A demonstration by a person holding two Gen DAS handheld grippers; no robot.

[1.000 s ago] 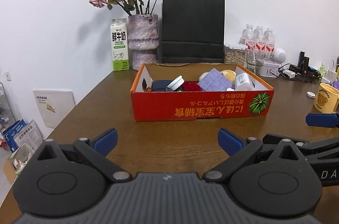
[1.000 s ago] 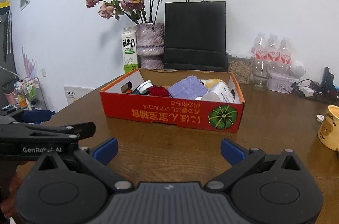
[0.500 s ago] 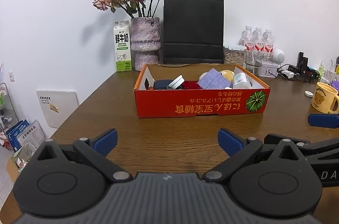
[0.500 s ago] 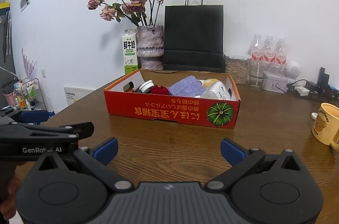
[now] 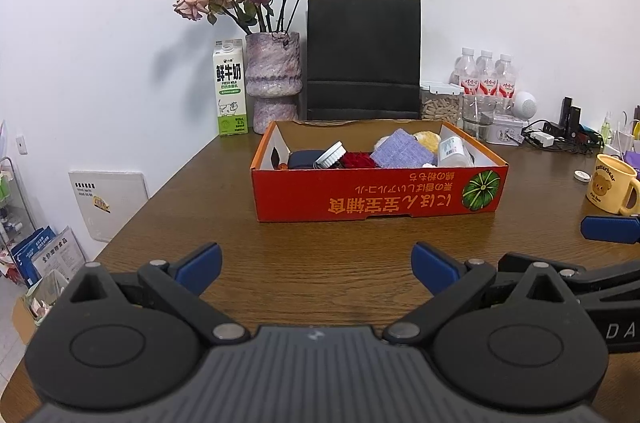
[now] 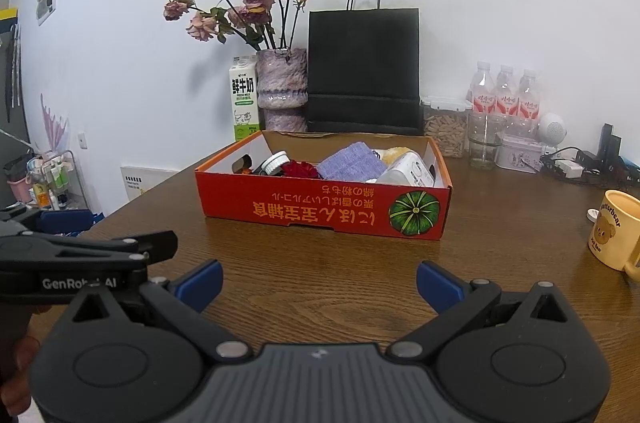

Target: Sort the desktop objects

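A red cardboard box (image 5: 376, 195) with a pumpkin print stands in the middle of the wooden table; it also shows in the right wrist view (image 6: 320, 209). Inside lie a purple cloth (image 5: 402, 154), a white-capped jar (image 5: 330, 155), a red item (image 5: 357, 159), a white bottle (image 5: 452, 152) and a yellow item (image 5: 427, 139). My left gripper (image 5: 316, 268) is open and empty, well short of the box. My right gripper (image 6: 319, 283) is open and empty, beside the left one.
A yellow bear mug (image 5: 612, 189) stands at the right. Behind the box are a black paper bag (image 5: 363, 57), a vase of dried roses (image 5: 273, 79), a milk carton (image 5: 230, 87), water bottles (image 5: 486, 77) and cables (image 5: 560, 139). The table's left edge (image 5: 160, 195) drops to the floor.
Both grippers have drawn back from the box, which looks smaller and farther. Both stay open and empty.
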